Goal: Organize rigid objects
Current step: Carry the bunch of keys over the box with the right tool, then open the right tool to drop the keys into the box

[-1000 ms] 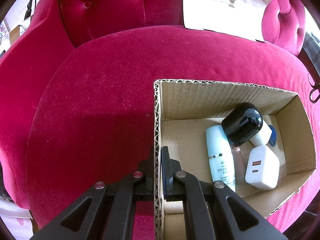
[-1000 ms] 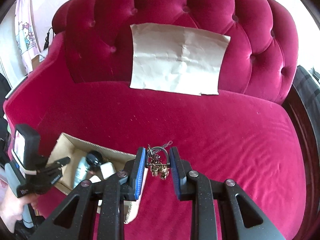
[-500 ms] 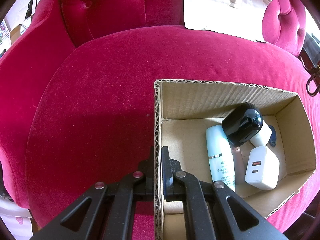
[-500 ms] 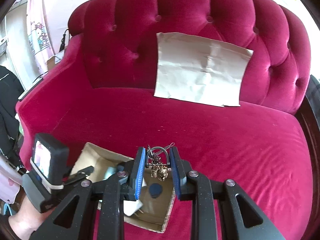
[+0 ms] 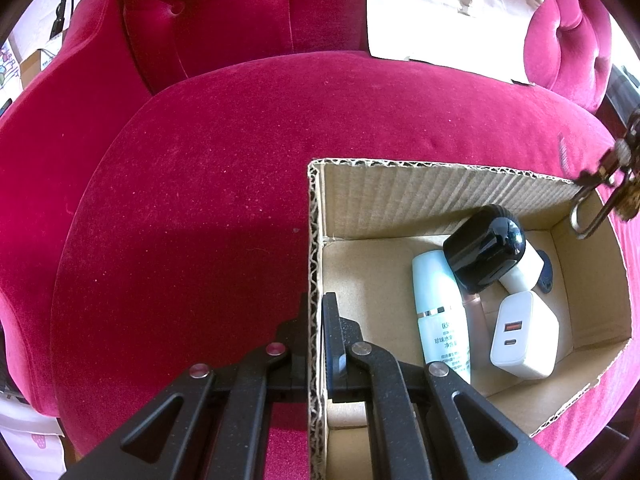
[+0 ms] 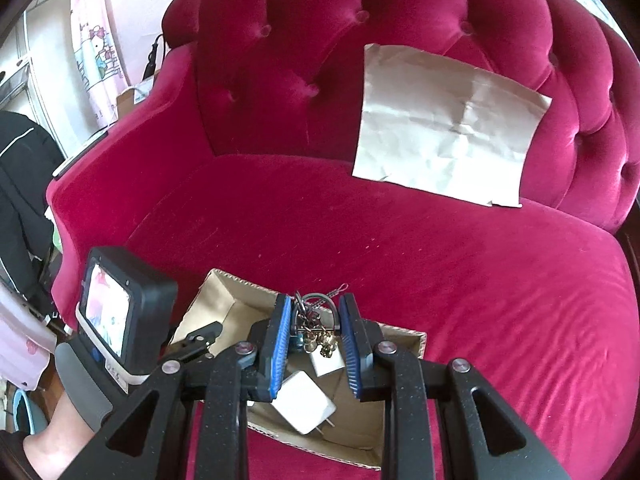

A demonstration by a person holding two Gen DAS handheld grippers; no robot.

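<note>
An open brown corrugated cardboard box (image 5: 448,196) is set on a crimson velvet sofa (image 5: 200,200). Its left wall is pinched by the black left gripper (image 5: 316,320), jaws pressed together. A bunch of metal keys and charms on a ring (image 6: 314,330) is clamped between the blue-padded jaws of the right gripper (image 6: 314,340), above the box.

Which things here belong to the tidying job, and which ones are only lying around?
Part of the job:
- cardboard box
- bunch of keys, held by the right hand-held gripper
- pale bottle
- white charger
- black round thing
- left hand-held gripper, clamped on the box wall

Just lying about:
- sheet of paper
- red sofa
</note>
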